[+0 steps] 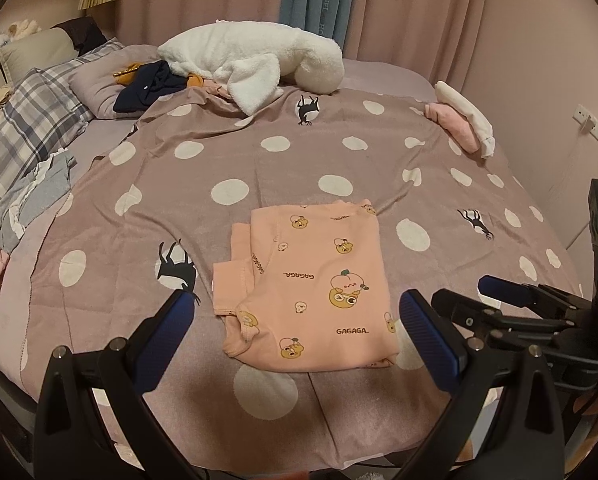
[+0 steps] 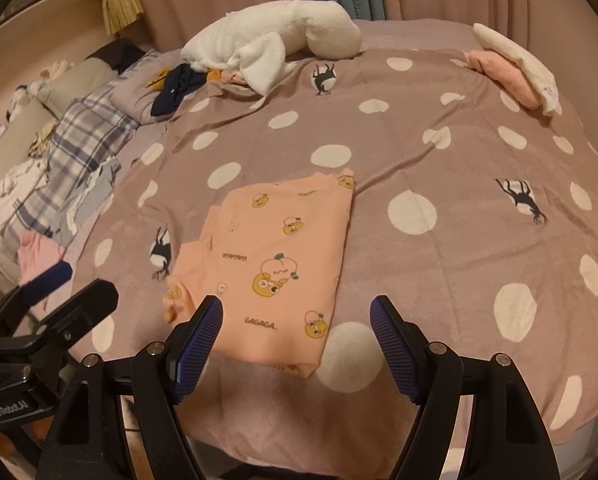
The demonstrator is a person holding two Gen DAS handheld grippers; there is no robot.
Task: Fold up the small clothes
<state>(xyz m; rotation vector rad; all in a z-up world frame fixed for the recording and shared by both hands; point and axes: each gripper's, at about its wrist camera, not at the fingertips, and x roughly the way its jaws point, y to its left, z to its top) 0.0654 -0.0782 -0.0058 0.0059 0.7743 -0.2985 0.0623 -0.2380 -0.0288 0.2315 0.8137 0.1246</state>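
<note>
The folded shirt (image 1: 315, 288) lies on the bed (image 1: 259, 168); the left gripper (image 1: 299, 320) and right gripper (image 2: 297, 332) hover wide apart, empty.

Your pink garment (image 2: 267, 264) is partly hidden behind a blue fingertip (image 2: 203, 336); its folded-under layers stay unseen.

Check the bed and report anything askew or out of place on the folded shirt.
The peach printed shirt lies folded lengthwise on the polka-dot blanket, but its left edge is untidy: a sleeve and under-layer stick out past the fold. Beyond it, a dark garment lies crumpled by the white plush toy.
</note>
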